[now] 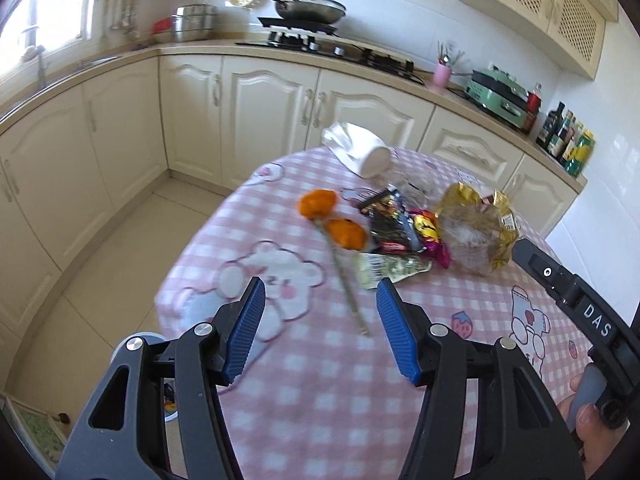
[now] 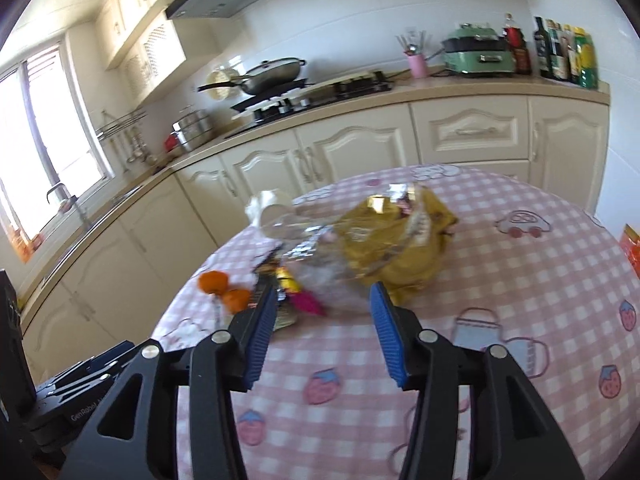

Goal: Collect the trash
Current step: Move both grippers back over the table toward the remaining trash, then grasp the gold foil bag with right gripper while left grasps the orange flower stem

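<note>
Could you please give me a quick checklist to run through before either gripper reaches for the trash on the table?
1. Left gripper open, nothing between its pads: ok.
2. Right gripper open and empty: ok.
3. Trash in view on the tablecloth: gold bag, dark wrapper, orange peels, skewer: ok.
4. White cup lies tipped at the far edge: not ok.
5. Bin to drop trash into: cannot tell.
6. Views sharp: not ok, blurred.

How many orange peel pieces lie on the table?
2: far peel near the left edge, near peel touching the black wrapper. Others may hide under the wrappers.
</note>
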